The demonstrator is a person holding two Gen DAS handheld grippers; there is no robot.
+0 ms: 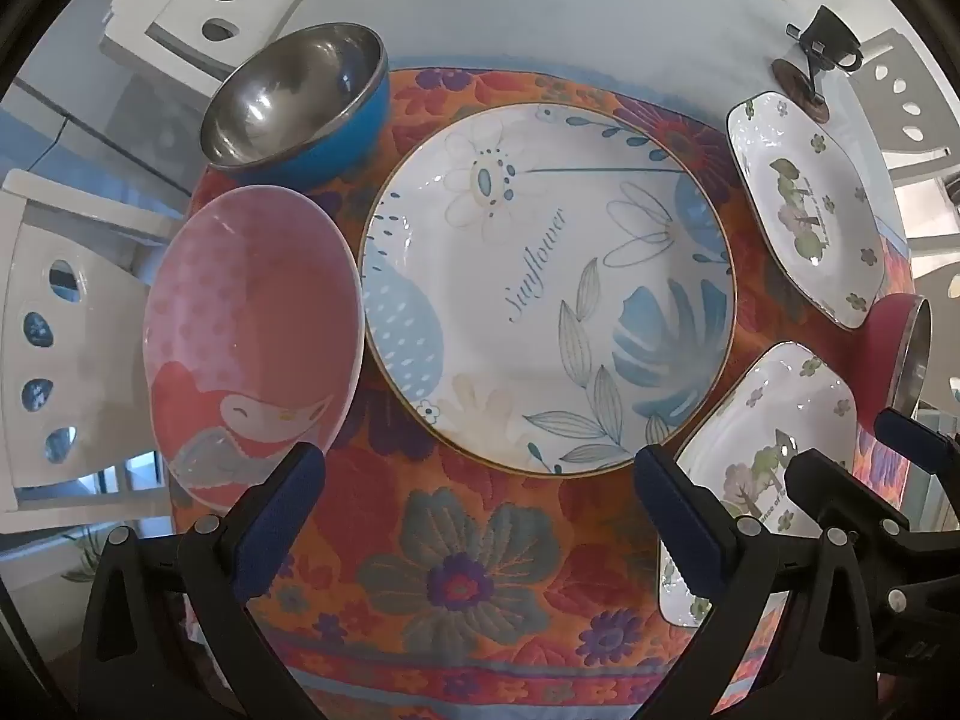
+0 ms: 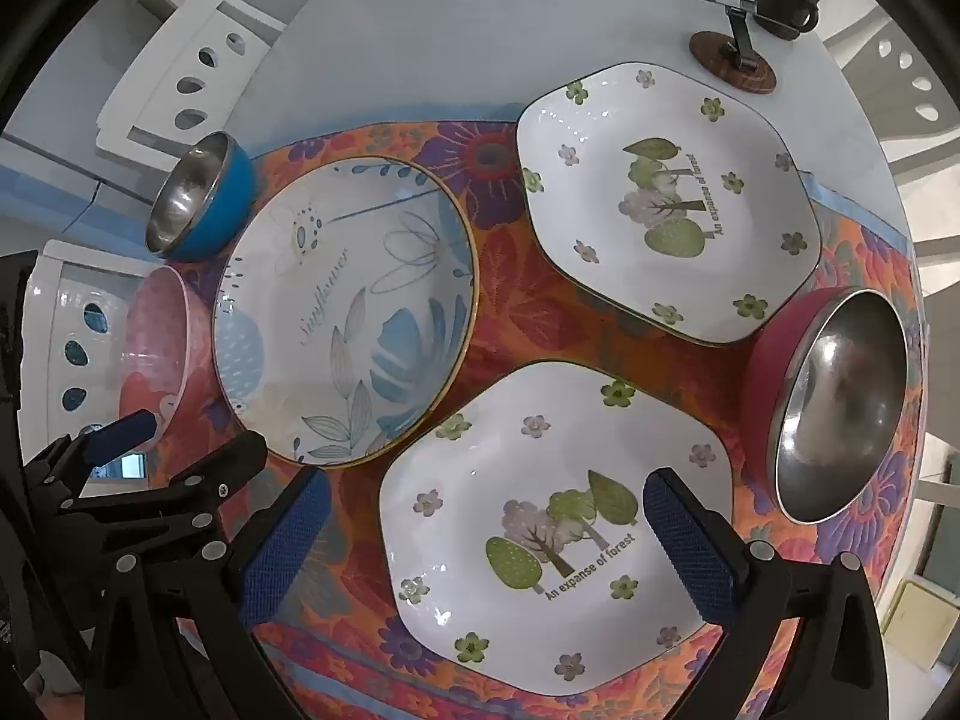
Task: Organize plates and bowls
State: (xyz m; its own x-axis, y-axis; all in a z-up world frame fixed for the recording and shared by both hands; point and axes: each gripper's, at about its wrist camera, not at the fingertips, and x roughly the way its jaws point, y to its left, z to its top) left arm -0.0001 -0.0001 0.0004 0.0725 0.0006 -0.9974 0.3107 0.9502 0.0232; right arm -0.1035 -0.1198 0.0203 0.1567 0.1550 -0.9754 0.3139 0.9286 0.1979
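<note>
Left gripper (image 1: 477, 501): wide open, holding nothing, above the mat (image 1: 456, 588) near the round plate (image 1: 546, 288).
Right gripper (image 2: 486, 531): wide open, empty, over the near square plate (image 2: 540, 516).
Far square plate (image 2: 666, 198): apart, behind it.
Bowls: pink (image 1: 252, 342) and blue (image 1: 300, 105) left of the round plate; red (image 2: 834, 402) at right.
Cup (image 2: 783, 0): far on tabletop (image 2: 480, 30).

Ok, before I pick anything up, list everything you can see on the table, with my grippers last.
Sunflower plate: 1, white and blue, mat centre-left.
Forest plates: 2, white and green, mat right, near and far.
Blue steel bowl: 1, far left.
Pink bowl: 1, left edge.
Red steel bowl: 1, right edge.
Floral mat: 1, orange.
Dark cup: 1, far right.
Stand on wooden base: 1, beside cup.
Left gripper: open, empty.
Right gripper: open, over near forest plate.
</note>
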